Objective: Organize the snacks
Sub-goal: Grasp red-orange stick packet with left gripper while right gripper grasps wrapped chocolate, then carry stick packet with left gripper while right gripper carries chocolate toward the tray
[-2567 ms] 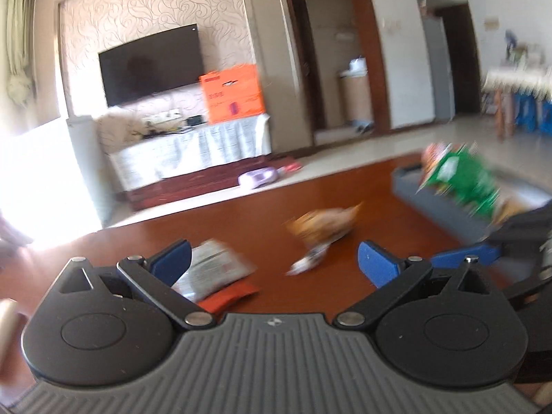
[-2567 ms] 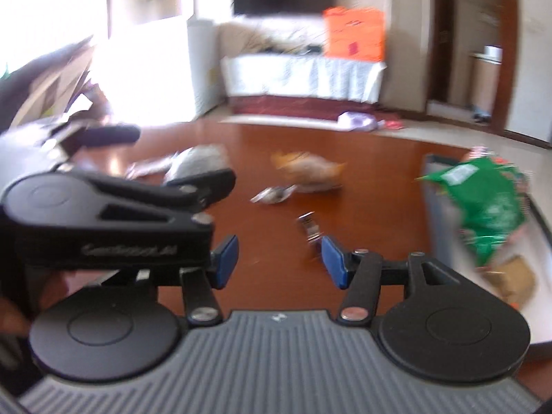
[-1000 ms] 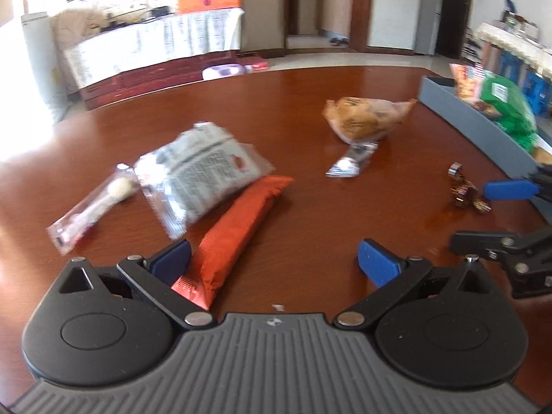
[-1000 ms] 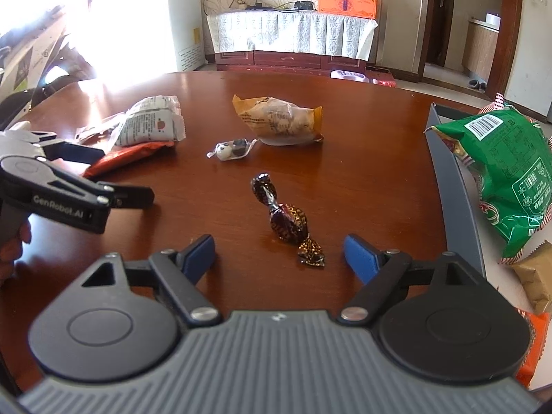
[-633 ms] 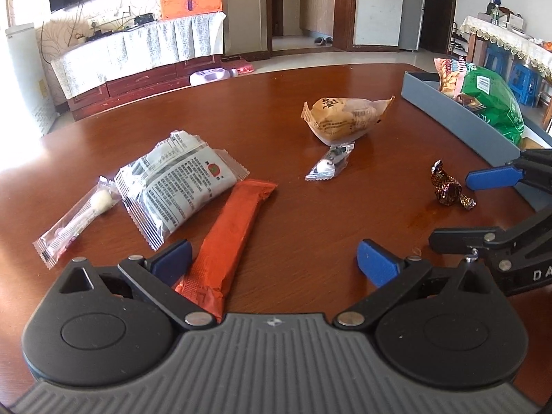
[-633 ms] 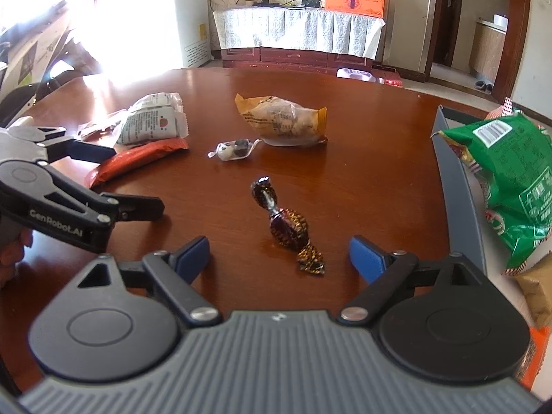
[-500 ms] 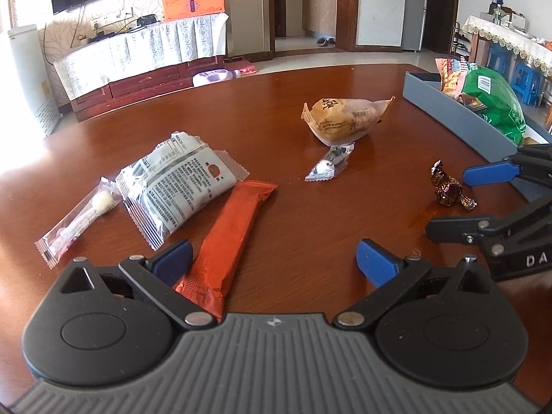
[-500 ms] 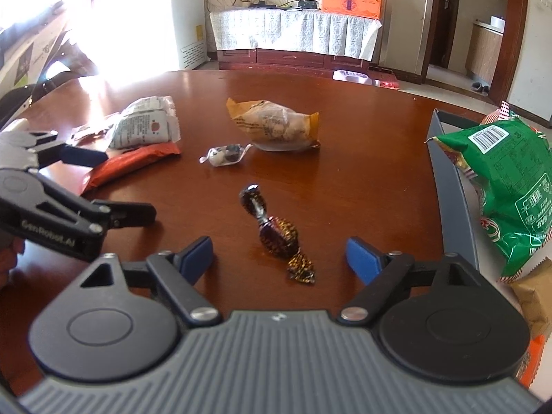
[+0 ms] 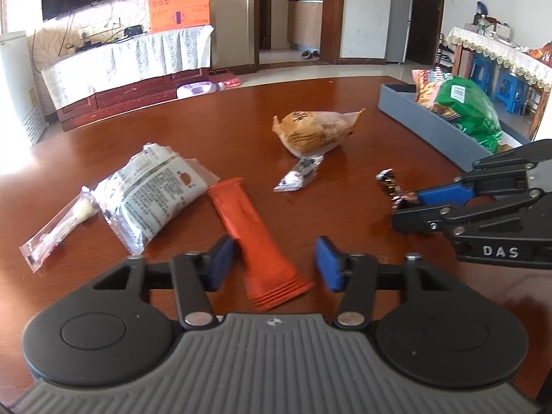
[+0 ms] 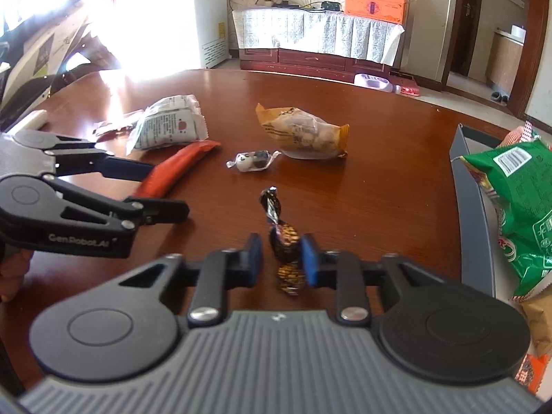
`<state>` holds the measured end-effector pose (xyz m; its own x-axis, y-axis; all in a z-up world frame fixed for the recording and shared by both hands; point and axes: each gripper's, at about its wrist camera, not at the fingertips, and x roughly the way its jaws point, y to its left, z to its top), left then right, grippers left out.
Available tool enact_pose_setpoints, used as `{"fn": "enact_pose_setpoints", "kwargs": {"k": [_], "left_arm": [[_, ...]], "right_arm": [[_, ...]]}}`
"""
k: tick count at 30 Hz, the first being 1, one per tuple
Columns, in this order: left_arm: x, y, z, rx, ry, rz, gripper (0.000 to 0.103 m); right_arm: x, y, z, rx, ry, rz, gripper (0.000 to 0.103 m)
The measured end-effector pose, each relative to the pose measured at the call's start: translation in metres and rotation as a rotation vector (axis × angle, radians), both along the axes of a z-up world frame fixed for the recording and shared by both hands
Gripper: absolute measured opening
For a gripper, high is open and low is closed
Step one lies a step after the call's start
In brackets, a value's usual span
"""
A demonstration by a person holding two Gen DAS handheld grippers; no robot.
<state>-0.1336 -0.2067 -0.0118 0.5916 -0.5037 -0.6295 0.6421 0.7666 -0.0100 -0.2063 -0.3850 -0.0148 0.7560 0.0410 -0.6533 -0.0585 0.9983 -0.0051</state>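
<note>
A long orange-red snack bar (image 9: 252, 227) lies on the brown table with its near end between the blue pads of my left gripper (image 9: 274, 262). The jaws are closing, and a gap still shows at the right pad. My right gripper (image 10: 281, 258) is closing on a dark foil-wrapped candy (image 10: 284, 238), with the pads against its middle. Seen from the left wrist, the right gripper (image 9: 408, 207) sits at the right with the candy (image 9: 388, 181) poking out. In the right wrist view the left gripper (image 10: 165, 189) straddles the bar (image 10: 179, 165).
A grey tray (image 10: 469, 200) at the right holds a green bag (image 10: 517, 189) and other packets. On the table lie a tan bag (image 9: 310, 131), a small clear-wrapped sweet (image 9: 298, 174), a white printed packet (image 9: 155, 189) and a clear sleeve (image 9: 65, 220).
Both grippers' jaws have narrowed from wide open: the left around the end of the orange bar, the right onto the dark candy. Neither hand has shifted much.
</note>
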Motion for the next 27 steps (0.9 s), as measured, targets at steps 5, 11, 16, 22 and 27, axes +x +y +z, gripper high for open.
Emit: {"fn": "enact_pose_setpoints", "kwargs": {"k": [5,11,16,22,27], "left_arm": [[0.000,-0.002,-0.001,-0.015,0.000,0.011,0.028],[-0.004,-0.002,-0.002,-0.004,-0.015,0.033,0.025],[-0.008,-0.001,-0.001,0.023,-0.050,0.083,0.024],[-0.011,0.000,0.001,0.023,-0.059,0.119,0.024],[-0.021,-0.011,0.010,0.021,-0.082,0.097,0.024]], "right_arm": [[-0.003,0.010,0.002,0.000,0.010,0.030,0.019],[-0.009,0.025,0.009,-0.007,-0.020,0.044,0.019],[-0.016,0.036,0.015,-0.011,-0.042,0.048,0.019],[-0.025,0.034,0.024,0.002,-0.088,0.018,0.018],[-0.035,0.028,0.034,0.013,-0.125,0.000,0.018]]}}
